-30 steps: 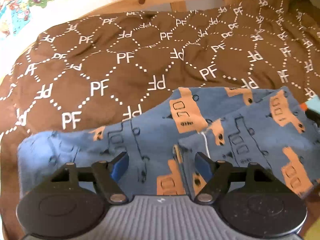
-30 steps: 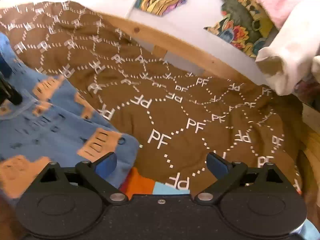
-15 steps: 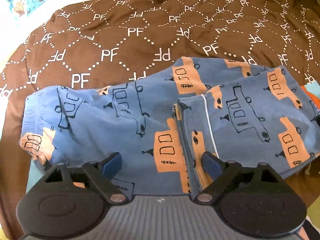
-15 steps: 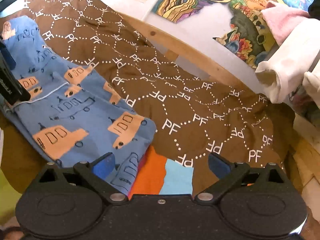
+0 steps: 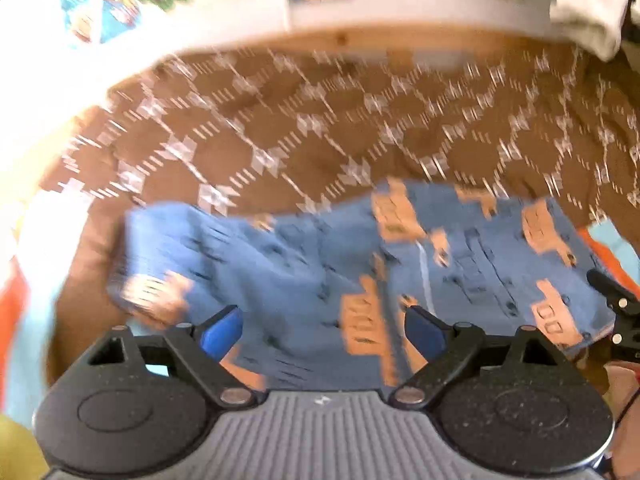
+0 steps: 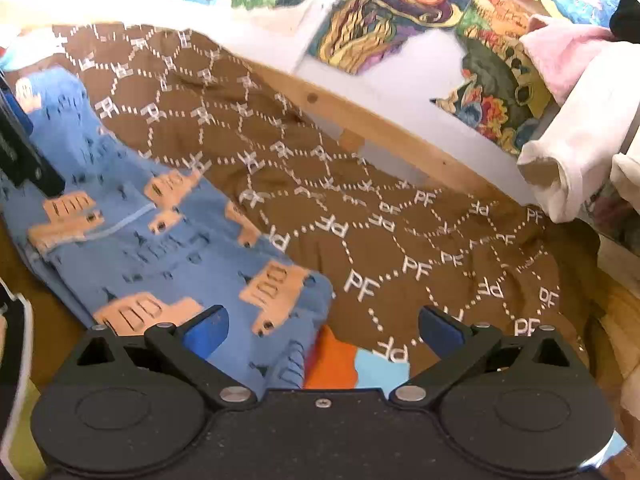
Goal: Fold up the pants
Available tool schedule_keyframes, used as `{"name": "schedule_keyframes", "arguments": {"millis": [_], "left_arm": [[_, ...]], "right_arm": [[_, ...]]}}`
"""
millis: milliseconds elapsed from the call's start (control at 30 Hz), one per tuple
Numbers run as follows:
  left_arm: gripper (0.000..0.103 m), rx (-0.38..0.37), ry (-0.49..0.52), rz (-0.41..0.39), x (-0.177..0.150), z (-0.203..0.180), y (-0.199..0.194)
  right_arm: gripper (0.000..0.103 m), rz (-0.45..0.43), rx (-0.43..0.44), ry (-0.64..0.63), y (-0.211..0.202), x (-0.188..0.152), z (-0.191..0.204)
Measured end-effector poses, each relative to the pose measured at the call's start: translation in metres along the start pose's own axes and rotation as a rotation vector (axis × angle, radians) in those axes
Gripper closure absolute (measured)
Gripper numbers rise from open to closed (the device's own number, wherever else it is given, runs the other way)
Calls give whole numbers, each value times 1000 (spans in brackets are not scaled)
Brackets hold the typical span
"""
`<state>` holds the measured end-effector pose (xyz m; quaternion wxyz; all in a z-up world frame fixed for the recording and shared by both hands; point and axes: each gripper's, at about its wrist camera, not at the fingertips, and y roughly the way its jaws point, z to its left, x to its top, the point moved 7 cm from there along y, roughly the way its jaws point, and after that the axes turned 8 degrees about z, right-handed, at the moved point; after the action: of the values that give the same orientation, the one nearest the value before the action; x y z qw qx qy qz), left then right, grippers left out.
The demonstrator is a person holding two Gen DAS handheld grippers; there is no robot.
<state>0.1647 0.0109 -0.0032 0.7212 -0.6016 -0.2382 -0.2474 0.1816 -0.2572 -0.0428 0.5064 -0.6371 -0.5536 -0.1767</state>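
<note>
On the brown blanket (image 6: pixel 400 248), your folded pants (image 6: pixel 160 248) lie flat, so both grippers' jaws hang released, empty.

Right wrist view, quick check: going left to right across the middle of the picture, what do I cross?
Left gripper at the edge → blue pants with orange trucks → brown PF blanket → wooden bed rail → white cloth hanging at far right.

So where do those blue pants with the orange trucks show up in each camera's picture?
Left wrist view: pants span the lower middle, beyond the open fingers.
Right wrist view: pants fill the left side.
Shared landmark: the brown PF blanket beneath them.
</note>
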Motion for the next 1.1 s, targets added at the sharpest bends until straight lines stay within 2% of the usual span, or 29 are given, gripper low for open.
{"name": "schedule_keyframes", "arguments": {"millis": [100,167,300,333,500,800,833,867,900,1000,1100], "left_arm": [[11,66,-10,-71,-2,22,-16],[11,129,-54,-102,1,41,-21],[8,191,-153,-91,10,79,-9],[10,178,-180,-87,12,87,-3],[39,95,-295,-13,10,111,31],[37,35,-340,-15,8,120,48],[40,39,-342,-13,9,119,47],[49,42,-336,-8,10,118,47],[63,32,-326,-2,10,116,47],[80,27,-316,19,11,113,43],[83,51,-316,25,15,106,34]], "right_arm": [[1,-31,30,-1,-5,5,8],[1,-43,62,1,-8,11,16],[1,-47,144,9,-5,31,41],[1,-45,161,-4,-3,36,48],[1,-29,222,-72,9,54,87],[1,18,290,-76,19,49,117],[1,20,291,-74,18,49,117],[1,21,290,-73,18,48,117],[1,21,291,-71,18,48,116],[1,24,296,-60,20,48,114],[1,31,300,-64,22,46,116]]}}
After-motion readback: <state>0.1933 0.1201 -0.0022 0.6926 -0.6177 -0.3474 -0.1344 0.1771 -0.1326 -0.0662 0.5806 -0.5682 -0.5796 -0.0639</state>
